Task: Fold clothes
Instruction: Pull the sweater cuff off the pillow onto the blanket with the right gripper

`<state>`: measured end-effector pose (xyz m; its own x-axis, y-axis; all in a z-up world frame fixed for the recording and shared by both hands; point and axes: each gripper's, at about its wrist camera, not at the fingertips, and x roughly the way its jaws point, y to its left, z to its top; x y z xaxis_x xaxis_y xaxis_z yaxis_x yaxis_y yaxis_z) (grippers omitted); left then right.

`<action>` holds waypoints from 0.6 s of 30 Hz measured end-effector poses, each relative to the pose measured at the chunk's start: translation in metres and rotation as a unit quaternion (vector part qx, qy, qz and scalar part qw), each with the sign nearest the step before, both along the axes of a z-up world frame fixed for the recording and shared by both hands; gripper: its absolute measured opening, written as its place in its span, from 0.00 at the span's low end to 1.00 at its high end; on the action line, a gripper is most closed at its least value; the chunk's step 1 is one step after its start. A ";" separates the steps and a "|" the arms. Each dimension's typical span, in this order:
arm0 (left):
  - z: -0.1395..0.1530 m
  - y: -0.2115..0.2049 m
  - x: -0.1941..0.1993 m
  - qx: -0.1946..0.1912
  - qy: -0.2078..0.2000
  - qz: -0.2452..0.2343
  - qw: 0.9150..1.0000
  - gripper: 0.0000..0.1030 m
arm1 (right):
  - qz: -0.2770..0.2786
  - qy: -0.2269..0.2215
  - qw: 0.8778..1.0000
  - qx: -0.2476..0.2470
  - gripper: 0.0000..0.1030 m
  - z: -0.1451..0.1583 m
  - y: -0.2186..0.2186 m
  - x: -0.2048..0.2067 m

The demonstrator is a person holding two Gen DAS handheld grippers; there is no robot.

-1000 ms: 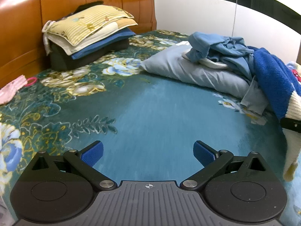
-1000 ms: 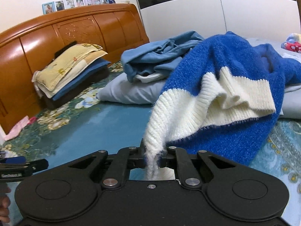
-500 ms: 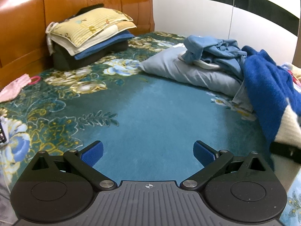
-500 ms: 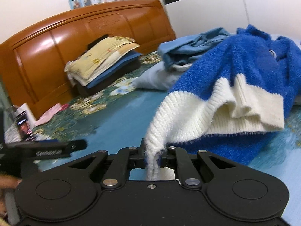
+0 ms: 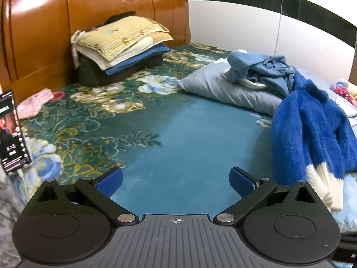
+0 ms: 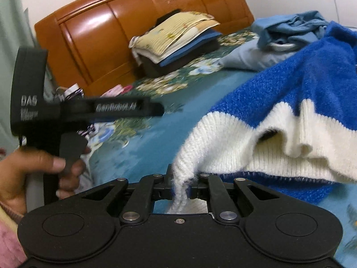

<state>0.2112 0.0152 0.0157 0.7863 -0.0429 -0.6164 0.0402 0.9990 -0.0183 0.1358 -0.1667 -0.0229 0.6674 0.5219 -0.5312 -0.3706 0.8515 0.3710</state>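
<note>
**Bed with floral cover, sweater half lifted**

The bed [image 5: 183,138] has a teal floral cover. The right tongs [image 6: 181,184] are clamped on the white ribbed hem of the blue sweater [image 6: 301,93] — it drapes back toward the grey pillow [image 5: 225,87]. The left tongs [image 5: 175,179] hang spread wide, holding nothing, above the cover, the sweater just to their right.

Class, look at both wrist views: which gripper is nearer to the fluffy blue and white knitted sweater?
Right. The right gripper is shut on the fluffy blue and white knitted sweater at its white hem. The left gripper is open over bare blue bedspread, the sweater lying off to its right.
</note>
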 end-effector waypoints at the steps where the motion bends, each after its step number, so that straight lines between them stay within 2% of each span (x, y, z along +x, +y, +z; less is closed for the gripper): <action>1: 0.001 0.001 -0.001 0.000 0.000 0.000 1.000 1.00 | 0.008 0.001 1.000 0.000 0.12 0.000 0.004 -0.003; 6: 0.001 0.001 -0.003 0.001 0.003 -0.002 1.000 1.00 | 0.038 0.003 0.999 -0.014 0.12 -0.003 0.024 -0.016; 14: 0.001 -0.009 -0.003 0.006 0.005 -0.015 1.000 1.00 | 0.035 0.002 0.999 -0.031 0.13 -0.002 0.026 -0.013; 18: 0.004 -0.015 -0.001 0.008 0.002 -0.021 1.000 1.00 | 0.038 -0.010 0.998 -0.039 0.21 0.004 0.026 -0.017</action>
